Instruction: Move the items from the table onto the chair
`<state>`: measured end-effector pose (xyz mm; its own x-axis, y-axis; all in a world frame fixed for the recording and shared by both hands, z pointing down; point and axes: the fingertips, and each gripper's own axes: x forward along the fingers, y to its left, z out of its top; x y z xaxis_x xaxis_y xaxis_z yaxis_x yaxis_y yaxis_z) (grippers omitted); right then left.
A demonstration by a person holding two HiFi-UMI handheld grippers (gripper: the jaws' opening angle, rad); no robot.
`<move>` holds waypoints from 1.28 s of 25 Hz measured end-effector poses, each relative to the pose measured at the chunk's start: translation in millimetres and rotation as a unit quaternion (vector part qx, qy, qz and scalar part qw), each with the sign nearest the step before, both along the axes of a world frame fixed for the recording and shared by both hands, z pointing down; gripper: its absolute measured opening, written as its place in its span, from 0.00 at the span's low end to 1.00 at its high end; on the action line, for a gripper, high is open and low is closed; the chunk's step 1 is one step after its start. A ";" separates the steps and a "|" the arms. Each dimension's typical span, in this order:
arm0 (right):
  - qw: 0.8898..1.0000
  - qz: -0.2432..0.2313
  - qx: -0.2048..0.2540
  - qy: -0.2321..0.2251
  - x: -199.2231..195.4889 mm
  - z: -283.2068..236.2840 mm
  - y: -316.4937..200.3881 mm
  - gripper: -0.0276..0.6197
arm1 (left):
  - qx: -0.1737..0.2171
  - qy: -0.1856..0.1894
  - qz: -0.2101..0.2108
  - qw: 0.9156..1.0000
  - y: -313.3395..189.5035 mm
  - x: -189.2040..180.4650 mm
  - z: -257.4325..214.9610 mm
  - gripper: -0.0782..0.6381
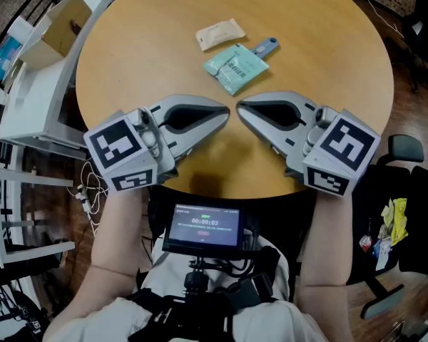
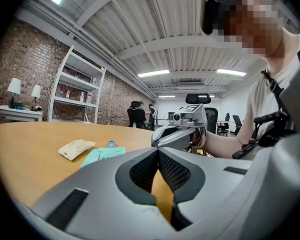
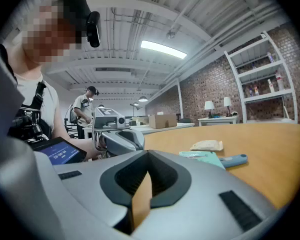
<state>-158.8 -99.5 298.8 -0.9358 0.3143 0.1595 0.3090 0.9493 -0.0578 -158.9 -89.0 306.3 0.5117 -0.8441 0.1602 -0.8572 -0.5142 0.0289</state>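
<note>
Both tools sit low over the near edge of the table, tips almost nose to nose. The left gripper has its jaws pressed together at the tips with nothing between them, only bare wood showing through the gap behind, and its own view confirms it. The right gripper is the same: jaws together, empty, touching none of the items. The goods lie beyond them near the table's middle. There is a beige packet, a teal packet just beside it, and a blue-handled tool poking out from under the teal packet's far corner. The chair stands off to the person's right, black, with a yellow crumpled thing on it. On the other side a cardboard box rests on a white unit, and I can't tell what's inside. A small screen glows at the person's chest. The gripper views show brick walls, white shelving, ceiling strip lights and people standing far back.
</note>
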 end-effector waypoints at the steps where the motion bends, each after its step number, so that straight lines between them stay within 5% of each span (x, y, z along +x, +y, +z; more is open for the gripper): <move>1: 1.000 0.001 0.001 -0.001 0.0 -0.1 -0.4 0.05 | 0.001 -0.001 0.001 1.000 -0.4 0.1 -0.1 0.12; 13: 1.000 0.019 0.006 -0.001 5.7 3.6 -2.3 0.05 | 0.002 -0.001 0.007 1.000 0.4 5.3 3.3 0.12; 16: 0.998 0.022 0.064 0.012 8.9 5.7 -4.3 0.06 | 0.003 -0.002 0.007 1.000 0.1 5.4 3.0 0.12; 19: 0.978 0.025 0.196 0.061 14.9 11.7 -12.6 0.06 | 0.005 -0.001 0.007 1.000 -1.3 7.3 3.2 0.12; 21: 0.947 0.031 0.308 0.085 14.6 12.8 -28.6 0.07 | 0.006 0.000 0.006 1.000 -1.6 7.5 2.6 0.12; 24: 0.876 0.044 0.468 0.110 8.5 12.2 -59.1 0.15 | 0.009 0.001 0.006 1.000 -1.8 6.3 0.7 0.12; 29: 0.729 0.028 0.665 0.158 -3.6 39.9 -92.7 0.27 | -0.009 0.005 0.011 1.000 1.9 7.9 -0.7 0.12; 32: 0.688 0.021 0.706 0.167 -10.6 50.5 -104.5 0.27 | -0.018 0.009 0.010 1.000 3.1 10.3 -1.9 0.12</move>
<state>-169.3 -204.0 349.3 -0.7765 -0.4010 0.4861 0.4730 0.1388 0.8701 -148.6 -86.0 304.3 0.5312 -0.8276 0.1814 -0.8462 -0.5290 0.0640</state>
